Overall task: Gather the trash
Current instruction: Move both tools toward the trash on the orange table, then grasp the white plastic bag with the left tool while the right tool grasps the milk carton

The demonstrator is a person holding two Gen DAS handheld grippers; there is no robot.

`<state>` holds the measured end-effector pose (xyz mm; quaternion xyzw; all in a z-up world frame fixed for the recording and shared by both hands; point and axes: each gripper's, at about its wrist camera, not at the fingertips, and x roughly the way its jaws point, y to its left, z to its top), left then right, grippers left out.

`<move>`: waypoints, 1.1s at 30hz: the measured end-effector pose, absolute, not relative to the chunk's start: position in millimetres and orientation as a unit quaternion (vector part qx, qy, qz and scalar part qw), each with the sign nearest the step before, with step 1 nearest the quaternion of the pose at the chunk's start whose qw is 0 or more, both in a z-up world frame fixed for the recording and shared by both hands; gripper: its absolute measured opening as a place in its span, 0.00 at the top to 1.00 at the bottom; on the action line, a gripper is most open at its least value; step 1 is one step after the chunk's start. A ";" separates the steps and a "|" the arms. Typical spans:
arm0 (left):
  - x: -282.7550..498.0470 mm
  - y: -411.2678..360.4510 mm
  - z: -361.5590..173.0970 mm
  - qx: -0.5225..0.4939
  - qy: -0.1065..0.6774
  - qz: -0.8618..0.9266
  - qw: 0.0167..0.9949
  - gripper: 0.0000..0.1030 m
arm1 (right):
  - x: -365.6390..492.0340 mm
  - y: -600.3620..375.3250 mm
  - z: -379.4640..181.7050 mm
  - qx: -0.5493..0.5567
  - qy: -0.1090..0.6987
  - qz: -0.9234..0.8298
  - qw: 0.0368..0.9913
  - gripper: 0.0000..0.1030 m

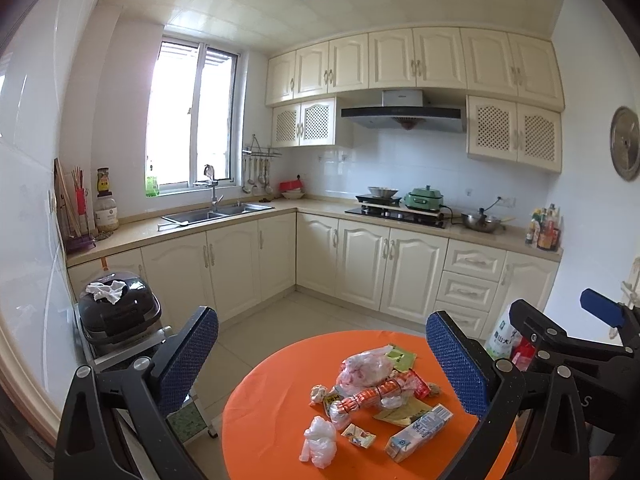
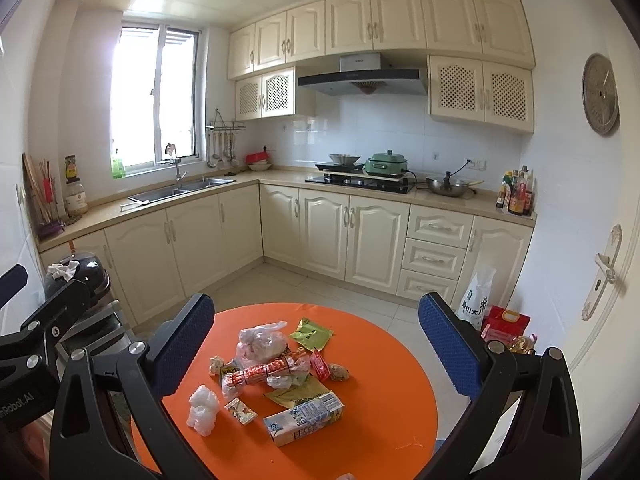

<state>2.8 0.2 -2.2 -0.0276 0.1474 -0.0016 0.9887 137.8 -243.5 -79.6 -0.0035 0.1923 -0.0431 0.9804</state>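
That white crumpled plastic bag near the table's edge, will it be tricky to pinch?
The crumpled white plastic bag looks thin and floppy, so it would probably squash flat between fingers. It seems very light, likely sliding across the round orange table if nudged.

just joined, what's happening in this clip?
A person holds a two-finger gripper in each hand above a round orange table in a kitchen. The left gripper and right gripper are both open and empty, touching nothing. Trash lies piled on the table: a crumpled clear plastic bag, a white and yellow drink carton lying on its side, a green sachet, a white plastic wad. Nothing looks collected yet.
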 end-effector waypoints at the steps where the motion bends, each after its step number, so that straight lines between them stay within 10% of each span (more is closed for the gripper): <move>1: 4.5 -2.5 -6.9 -0.026 0.147 -0.001 0.989 0.01 | 138.1 -243.6 -79.6 -0.003 0.193 -0.042 0.980 0.00; 33: 124.6 4.0 -112.2 -0.001 0.331 0.019 0.943 0.01 | 228.1 -261.3 -230.2 0.032 0.385 -0.043 0.921 0.00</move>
